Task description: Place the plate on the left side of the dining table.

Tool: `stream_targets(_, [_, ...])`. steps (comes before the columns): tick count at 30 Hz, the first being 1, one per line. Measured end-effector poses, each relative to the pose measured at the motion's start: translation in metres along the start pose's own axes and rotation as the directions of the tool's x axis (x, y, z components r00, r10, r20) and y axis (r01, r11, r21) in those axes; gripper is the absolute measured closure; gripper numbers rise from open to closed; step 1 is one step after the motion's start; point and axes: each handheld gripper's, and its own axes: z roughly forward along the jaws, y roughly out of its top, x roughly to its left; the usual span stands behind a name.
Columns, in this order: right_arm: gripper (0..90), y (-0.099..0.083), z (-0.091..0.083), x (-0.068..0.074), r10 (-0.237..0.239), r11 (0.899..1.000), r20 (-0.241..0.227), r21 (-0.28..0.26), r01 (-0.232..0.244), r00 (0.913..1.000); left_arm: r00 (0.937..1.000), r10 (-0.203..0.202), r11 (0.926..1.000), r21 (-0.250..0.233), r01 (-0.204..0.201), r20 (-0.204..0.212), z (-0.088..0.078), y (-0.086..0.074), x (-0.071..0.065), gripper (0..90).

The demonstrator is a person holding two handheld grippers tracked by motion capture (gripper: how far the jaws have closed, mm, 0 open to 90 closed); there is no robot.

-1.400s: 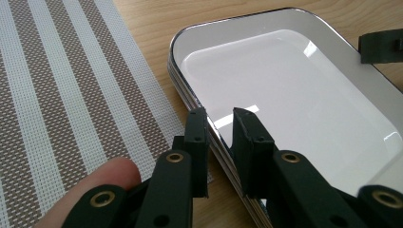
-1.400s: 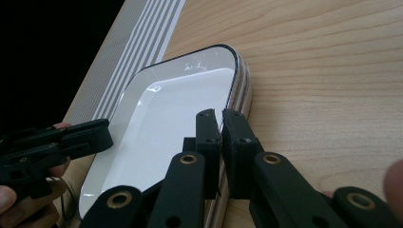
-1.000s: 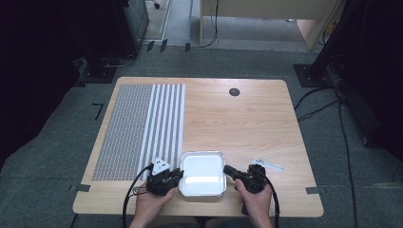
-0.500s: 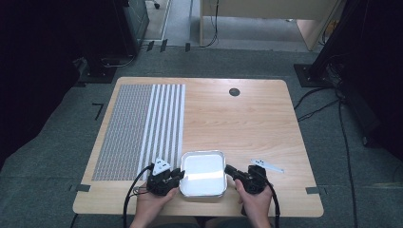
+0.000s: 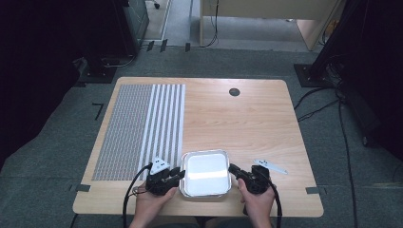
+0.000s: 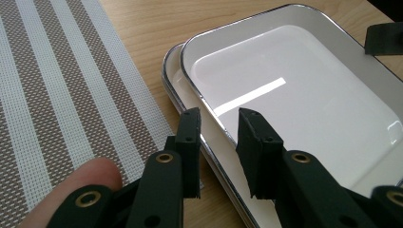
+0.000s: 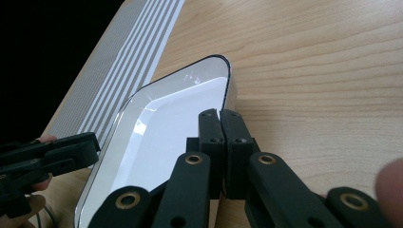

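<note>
- Grey carpet surrounds a pale wooden table (image 5: 247, 123); dark furniture and loose cables stand at the edges of the room, and a light desk stands at the far end.
- No brand, label or writing can be read on anything in view.
- Two white metal-rimmed trays sit at the near edge of the table, between the two grippers; the left gripper view shows the upper tray (image 6: 304, 90) lying inside the lower tray (image 6: 177, 78) and shifted off it, so the lower rim peeks out on the mat side.
- Left gripper (image 5: 179, 175) is held by the left hand (image 5: 151, 202) just left of the trays. Its jaws stand a little apart, with the upper tray's rim running between them; they have just been opening, and the pads do not press on the rim.
- Right gripper (image 5: 234, 169) is held by the right hand (image 5: 256, 202) just right of the trays. Its jaws are pressed together on the right-hand rim of the upper tray, as the right gripper view (image 7: 221, 116) shows, with the thin rim caught between the pads.
- A woven mat (image 5: 142, 123) with brown mesh and white stripes lies beyond and to the left of the left gripper, its near corner just beside the lower tray.
- A small grey plate (image 5: 271, 166) lies on the table just beyond and to the right of the right gripper.
- A round dark hole (image 5: 234, 91) sits in the tabletop, far ahead of both grippers.
</note>
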Motion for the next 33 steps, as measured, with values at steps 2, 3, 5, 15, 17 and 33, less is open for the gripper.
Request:
stream_targets(2, [89.2,0.000,0.000,0.000,-0.014,1.000,0.004,-0.002,0.014,0.9999,1.0000,0.001,1.0000,-0.001,-0.001,0.002,0.000,0.000,0.000,70.6])
stream_targets(3, [88.7,0.000,0.000,0.000,-0.019,1.000,0.003,0.000,0.019,0.9998,1.0000,0.002,1.0000,-0.001,-0.002,0.002,0.000,0.000,-0.001,69.8])
stream_targets(5, [85.1,0.002,-0.002,0.000,-0.039,0.999,0.006,-0.001,0.039,0.9992,1.0000,0.000,1.0000,0.000,0.000,0.006,-0.001,0.000,-0.001,67.7])
stream_targets(15, [77.5,0.022,0.006,0.013,-0.192,0.981,0.105,0.037,0.189,0.9757,0.9998,0.015,0.9999,-0.003,-0.015,0.010,-0.002,0.000,-0.008,66.0])
stream_targets(17, [76.7,0.025,0.012,0.015,-0.203,0.978,0.120,0.067,0.196,0.9718,0.9998,0.019,0.9998,-0.002,-0.019,0.012,-0.003,0.000,-0.009,66.0])
stream_targets(33, [85.8,0.016,0.026,0.013,-0.099,0.995,0.155,0.034,0.095,0.9829,0.9984,0.054,0.9985,0.001,-0.054,0.018,0.000,-0.001,-0.017,65.7])
